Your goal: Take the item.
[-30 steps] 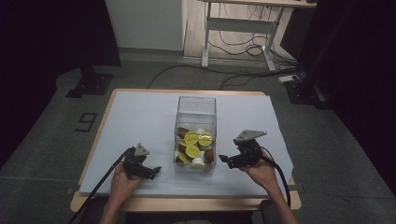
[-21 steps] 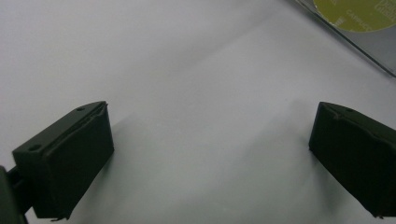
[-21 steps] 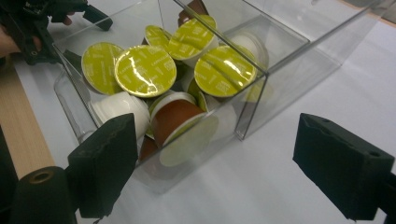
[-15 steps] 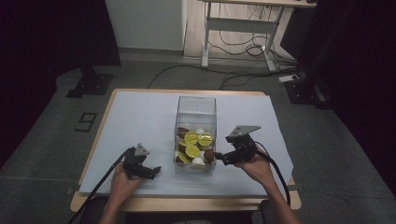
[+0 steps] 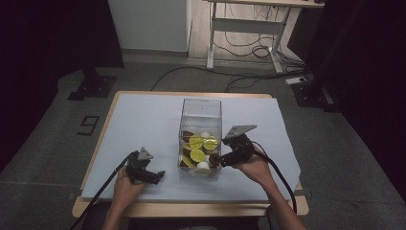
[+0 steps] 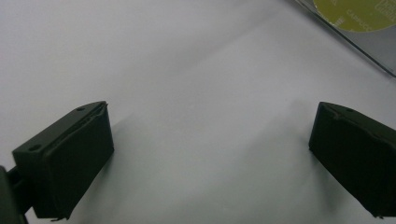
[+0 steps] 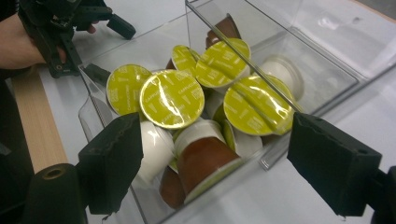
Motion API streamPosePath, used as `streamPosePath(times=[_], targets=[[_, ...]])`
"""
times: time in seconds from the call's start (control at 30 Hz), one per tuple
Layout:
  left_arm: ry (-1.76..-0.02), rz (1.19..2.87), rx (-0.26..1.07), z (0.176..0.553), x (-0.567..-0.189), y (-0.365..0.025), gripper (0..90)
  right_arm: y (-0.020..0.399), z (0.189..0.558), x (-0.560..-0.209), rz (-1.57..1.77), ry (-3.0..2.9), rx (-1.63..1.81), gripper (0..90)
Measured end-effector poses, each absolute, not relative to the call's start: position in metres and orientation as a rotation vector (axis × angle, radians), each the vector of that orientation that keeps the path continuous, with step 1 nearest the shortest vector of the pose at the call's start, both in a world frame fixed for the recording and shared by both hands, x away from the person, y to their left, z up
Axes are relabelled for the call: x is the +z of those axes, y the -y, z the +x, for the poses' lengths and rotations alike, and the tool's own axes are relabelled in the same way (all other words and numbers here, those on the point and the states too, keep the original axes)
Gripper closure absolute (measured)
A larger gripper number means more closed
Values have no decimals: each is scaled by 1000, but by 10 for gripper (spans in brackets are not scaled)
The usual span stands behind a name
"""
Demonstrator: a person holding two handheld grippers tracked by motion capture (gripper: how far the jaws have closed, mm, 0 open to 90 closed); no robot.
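Box (image 7: 322,70): clear glossy plastic, smooth, reflective walls. Capsules (image 7: 205,158): shiny brown and white plastic bodies, crinkled glossy yellow-green foil lids (image 7: 172,99). Surface (image 5: 143,120): matt white sheet, smooth; pale wood edge (image 7: 39,126) at near side. Right claw (image 7: 217,170): matt black pads, slightly rough.

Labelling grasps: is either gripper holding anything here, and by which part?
Nothing held. Right gripper hangs open over the capsules in the clear box; left gripper open on the table.
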State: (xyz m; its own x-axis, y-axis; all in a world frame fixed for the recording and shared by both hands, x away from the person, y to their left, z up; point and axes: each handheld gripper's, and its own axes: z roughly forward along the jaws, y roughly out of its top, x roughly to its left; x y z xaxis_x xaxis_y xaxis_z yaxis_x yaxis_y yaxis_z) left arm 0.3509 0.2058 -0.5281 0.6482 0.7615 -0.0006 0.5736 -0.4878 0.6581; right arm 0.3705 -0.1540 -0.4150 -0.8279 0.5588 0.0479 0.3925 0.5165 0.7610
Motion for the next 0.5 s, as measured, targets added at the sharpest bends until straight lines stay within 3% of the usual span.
streamPosePath(times=[0.5], targets=[[-1033, 2234, 387, 351, -528, -206, 0, 128, 378, -423, 785, -2622, 1205, 198]])
